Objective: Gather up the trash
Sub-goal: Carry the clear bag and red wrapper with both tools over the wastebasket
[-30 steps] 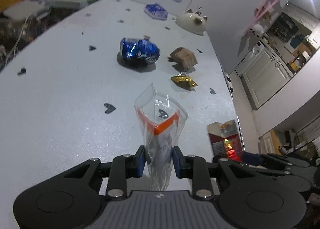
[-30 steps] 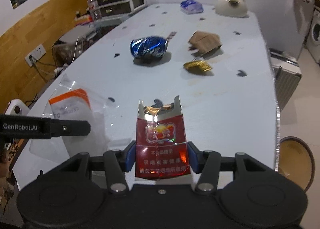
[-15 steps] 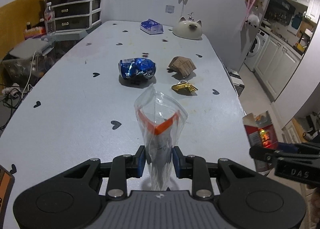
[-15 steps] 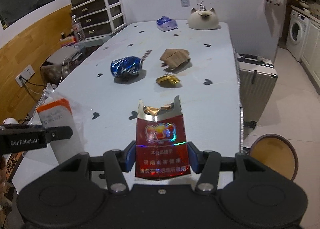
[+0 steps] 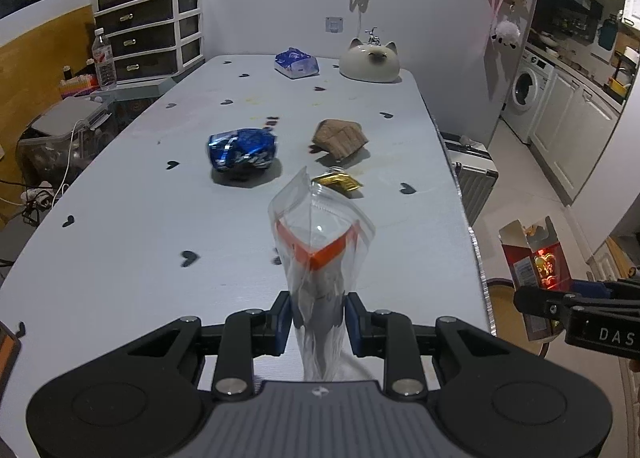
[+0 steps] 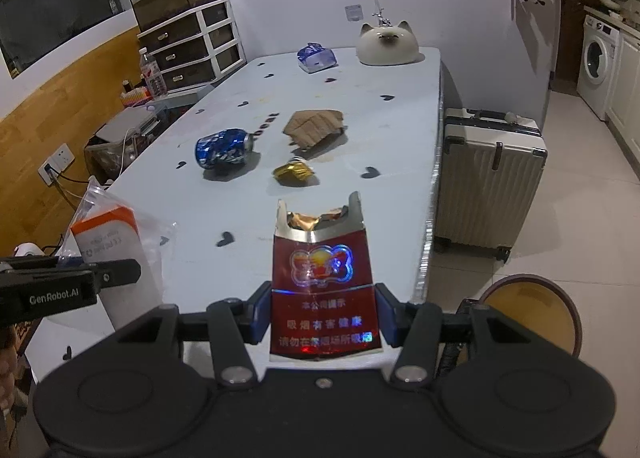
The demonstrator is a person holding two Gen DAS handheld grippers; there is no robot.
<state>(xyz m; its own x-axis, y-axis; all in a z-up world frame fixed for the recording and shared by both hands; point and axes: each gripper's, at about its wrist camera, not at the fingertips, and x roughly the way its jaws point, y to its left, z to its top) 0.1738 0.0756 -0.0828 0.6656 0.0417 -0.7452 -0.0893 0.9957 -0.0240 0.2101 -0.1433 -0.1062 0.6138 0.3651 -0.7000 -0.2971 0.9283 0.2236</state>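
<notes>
Both claws tilt down over the near end of the surface (image 5: 120, 258). Left claw (image 5: 316, 316) is clamped on one clear plastic bag (image 5: 320, 242), right claw (image 6: 322, 318) grips one red cigarette pack (image 6: 322, 278). Left lying mid-surface: one crushed blue can (image 5: 242, 147), one crumpled cardboard piece (image 5: 340, 135), one gold wrapper (image 5: 340, 182).

A long pale table (image 5: 120, 258) with small dark heart marks carries the things. Near its middle lies a crushed blue can (image 5: 242, 147). At 3 o'clock from the can is a crumpled brown carton (image 5: 340, 133). At 6 o'clock from the carton, just beside it, lies a gold wrapper (image 5: 340, 181). At the far end, at 12 o'clock, stand a blue-white pack (image 5: 297, 62) and a cat-shaped ceramic piece (image 5: 370, 61), the cat at 3 o'clock from the pack.
</notes>
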